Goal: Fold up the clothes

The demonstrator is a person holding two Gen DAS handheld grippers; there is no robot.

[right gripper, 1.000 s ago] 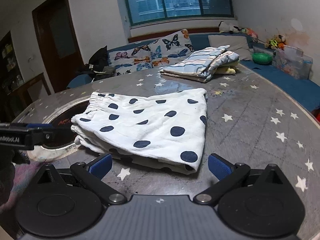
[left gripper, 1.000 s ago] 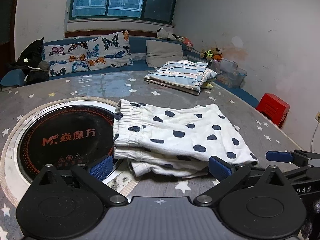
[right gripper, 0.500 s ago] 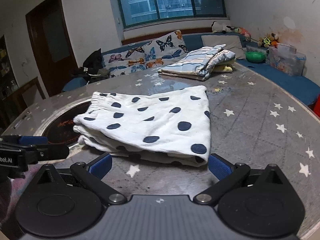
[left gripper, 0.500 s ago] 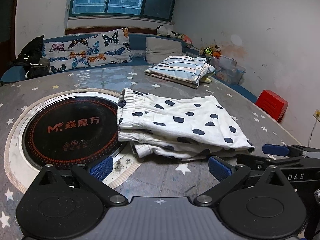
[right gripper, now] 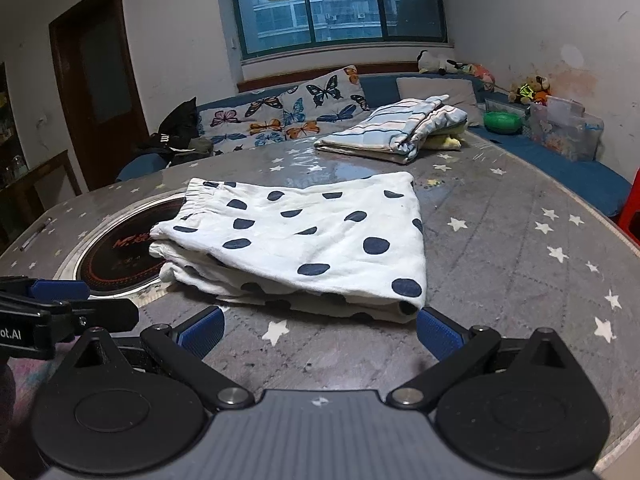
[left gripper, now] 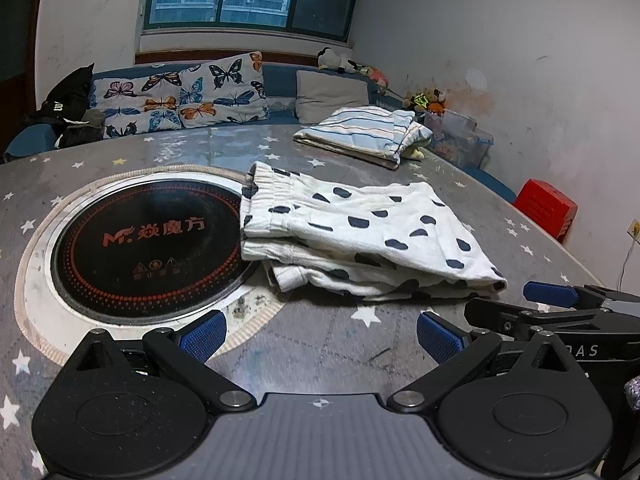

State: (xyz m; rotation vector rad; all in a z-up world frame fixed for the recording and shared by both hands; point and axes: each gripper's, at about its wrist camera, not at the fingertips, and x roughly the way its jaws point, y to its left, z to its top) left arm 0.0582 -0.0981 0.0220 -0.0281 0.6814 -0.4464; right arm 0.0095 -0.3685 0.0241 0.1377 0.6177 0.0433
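Observation:
White shorts with dark polka dots (left gripper: 360, 236) lie folded on the grey star-patterned table (left gripper: 328, 332), also in the right wrist view (right gripper: 304, 240). My left gripper (left gripper: 318, 334) is open and empty, a short way in front of the shorts' near edge. My right gripper (right gripper: 318, 330) is open and empty, its right pad (right gripper: 436, 334) close to the shorts' near right corner. The right gripper shows at the right of the left wrist view (left gripper: 552, 304); the left one shows at the left of the right wrist view (right gripper: 60, 300).
A round black induction cooktop (left gripper: 148, 240) is set into the table left of the shorts. A folded striped garment (left gripper: 360, 134) lies at the far side. A sofa with butterfly cushions (left gripper: 180, 96), a red stool (left gripper: 546, 210) and a plastic box (right gripper: 568, 128) surround the table.
Both grippers have drawn back from the shorts toward the near table edge; the shorts stay folded and still. The jaws stay open.

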